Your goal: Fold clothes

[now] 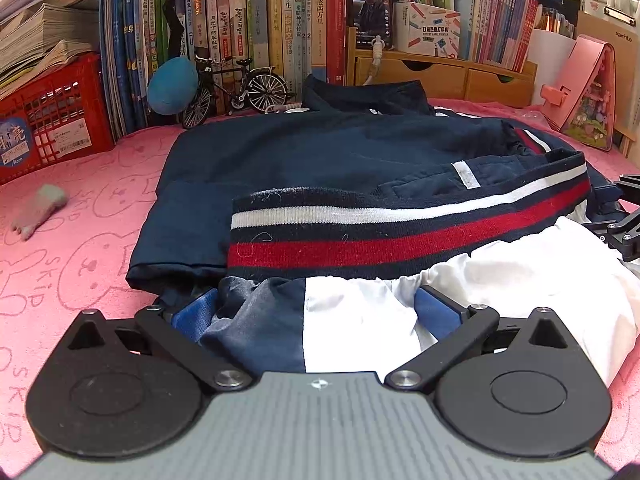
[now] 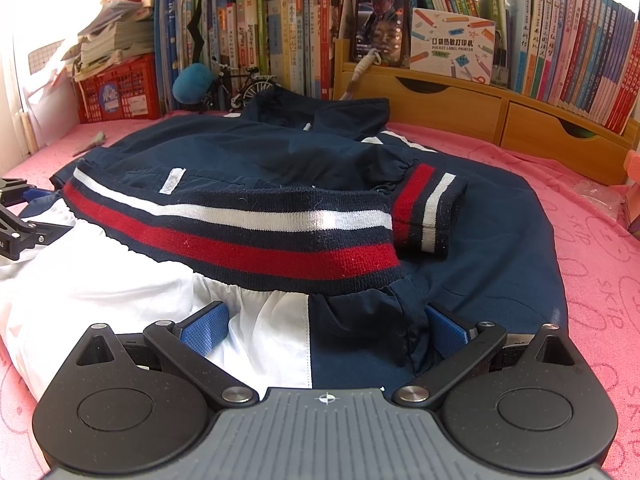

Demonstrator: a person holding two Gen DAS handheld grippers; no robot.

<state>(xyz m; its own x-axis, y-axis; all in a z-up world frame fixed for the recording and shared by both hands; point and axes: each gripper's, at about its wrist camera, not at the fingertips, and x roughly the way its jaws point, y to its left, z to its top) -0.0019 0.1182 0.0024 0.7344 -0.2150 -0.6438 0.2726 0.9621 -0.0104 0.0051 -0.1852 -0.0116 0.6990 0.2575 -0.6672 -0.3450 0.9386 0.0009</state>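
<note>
- Jacket [image 1: 320, 168], navy and white, lies partly folded mid-tabletop [image 1: 100, 200], its striped hem [image 2: 240, 236] doubled back.
- Left gripper [image 1: 316, 308] and right gripper [image 2: 324, 324]: each spread wide, fabric bunched between, nothing clamped.
- Risk: closing on one layer only would skew the fold.

Pink printed cloth [image 1: 100, 216] covers the surface. Book row [image 1: 256, 24] at 12 o'clock; red crate [image 1: 52, 128] at 10; wooden drawer unit [image 2: 500, 112] at 2. Bright daylight.

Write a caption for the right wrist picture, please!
Right gripper open around the jacket hem on a pink blanket.
</note>
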